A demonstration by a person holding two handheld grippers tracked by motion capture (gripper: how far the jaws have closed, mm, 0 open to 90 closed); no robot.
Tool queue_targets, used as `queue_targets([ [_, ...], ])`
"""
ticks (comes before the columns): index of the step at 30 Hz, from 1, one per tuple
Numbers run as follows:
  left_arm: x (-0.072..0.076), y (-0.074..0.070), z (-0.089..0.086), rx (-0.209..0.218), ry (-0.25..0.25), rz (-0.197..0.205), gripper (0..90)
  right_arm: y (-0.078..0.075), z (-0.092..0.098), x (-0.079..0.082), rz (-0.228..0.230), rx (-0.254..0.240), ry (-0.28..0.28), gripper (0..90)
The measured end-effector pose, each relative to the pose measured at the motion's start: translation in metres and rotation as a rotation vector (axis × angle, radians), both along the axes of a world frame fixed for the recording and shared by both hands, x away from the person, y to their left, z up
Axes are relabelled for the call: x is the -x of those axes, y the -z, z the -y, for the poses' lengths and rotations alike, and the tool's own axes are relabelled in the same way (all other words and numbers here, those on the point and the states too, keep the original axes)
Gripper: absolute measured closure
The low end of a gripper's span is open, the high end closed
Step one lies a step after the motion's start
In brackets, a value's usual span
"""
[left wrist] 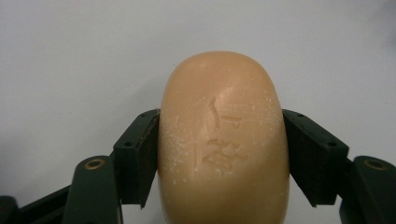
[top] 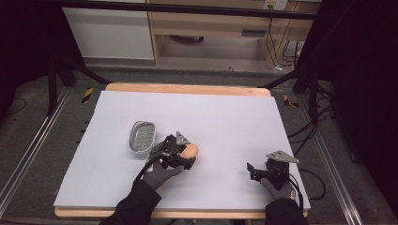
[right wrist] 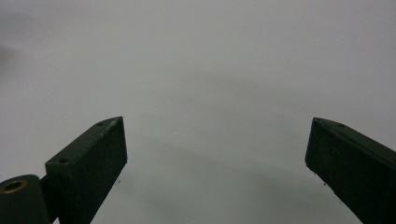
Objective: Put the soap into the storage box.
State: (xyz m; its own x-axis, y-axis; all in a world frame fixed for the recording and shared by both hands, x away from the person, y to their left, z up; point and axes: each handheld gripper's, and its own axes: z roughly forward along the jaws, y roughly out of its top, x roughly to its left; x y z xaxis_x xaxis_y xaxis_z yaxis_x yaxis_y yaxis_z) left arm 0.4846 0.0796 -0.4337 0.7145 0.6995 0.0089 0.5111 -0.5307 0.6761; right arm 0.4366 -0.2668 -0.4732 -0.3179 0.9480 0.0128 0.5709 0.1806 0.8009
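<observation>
Gripping soap bar (left wrist: 223,140) — left gripper (top: 184,157) fingers clenched on it, dish (top: 141,136) near left; right gripper (top: 254,170) released. Risk — slick bar squirting out.

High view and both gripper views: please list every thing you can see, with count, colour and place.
soap: 1, orange-tan, between the left tool's jaws, right of the dish
dish: 1, grey, on the mat, left of centre
mat: 1, pale lilac, covering the table
table: 1, wooden, edge seen beyond the mat
left tool: 1, black, shut on the soap
right tool: 1, black, open, near the mat's right front
hands: 2, grey gloves, at the bottom
</observation>
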Motion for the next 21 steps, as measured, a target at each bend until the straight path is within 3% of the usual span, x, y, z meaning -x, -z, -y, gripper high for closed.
queue_targets([
  [9,0.010,-0.015,-0.020,0.016,-0.014,0.019,32.0,0.000,-0.001,0.000,-0.005,0.004,0.006,5.7],
  [21,0.018,-0.020,-0.049,0.023,-0.056,0.034,32.0,0.001,-0.001,0.001,-0.003,0.016,0.001,5.8],
])
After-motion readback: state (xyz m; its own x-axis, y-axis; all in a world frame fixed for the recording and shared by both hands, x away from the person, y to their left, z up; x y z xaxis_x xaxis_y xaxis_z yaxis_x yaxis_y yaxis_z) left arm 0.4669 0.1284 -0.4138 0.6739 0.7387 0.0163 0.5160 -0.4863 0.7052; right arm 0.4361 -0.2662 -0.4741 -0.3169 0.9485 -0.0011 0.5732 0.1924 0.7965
